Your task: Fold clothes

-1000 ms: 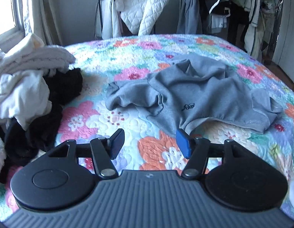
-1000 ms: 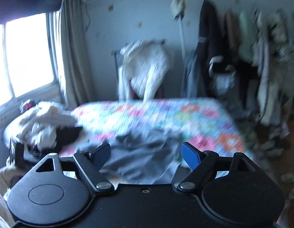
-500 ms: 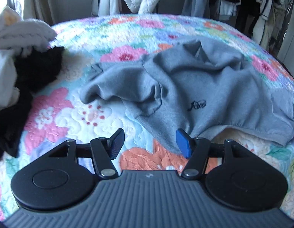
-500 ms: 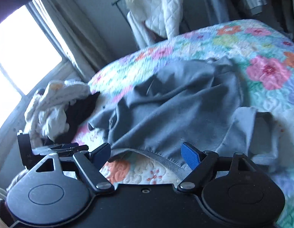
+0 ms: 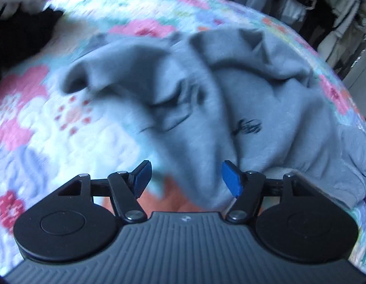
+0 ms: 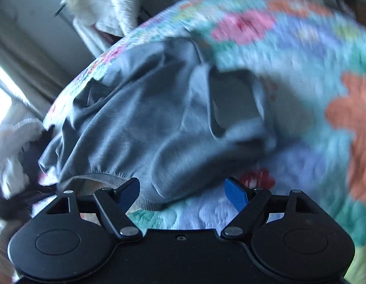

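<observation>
Through the left wrist camera I am looking down at the grey sweatshirt [image 5: 242,108], which is lying crumpled on the flowered quilt [image 5: 36,127] of the bed and filling the centre and right of the frame; a small dark embroidered mark [image 5: 248,126] is showing on its chest, right of centre. My left gripper [image 5: 184,177] is hanging over the garment's near edge with its jaws opening, the blue pads [image 5: 231,180] standing apart with cloth showing in the gap but neither pad pressing on it. A dark heap of clothes [image 5: 19,35] is sitting at the upper left, and more garments are hanging on a rack [image 5: 324,11] at the upper right. Through the right wrist camera, blurred and tilted, I am seeing the same sweatshirt [image 6: 140,118] spreading from the centre toward the left, its ribbed hem [image 6: 104,177] curving just above the left finger. My right gripper [image 6: 181,193] is holding its jaws wide apart, with a fold of grey cloth and quilt [image 6: 313,59] visible between them and nothing clamped. A pale pile of laundry [image 6: 15,142] is lying at the left edge.
</observation>
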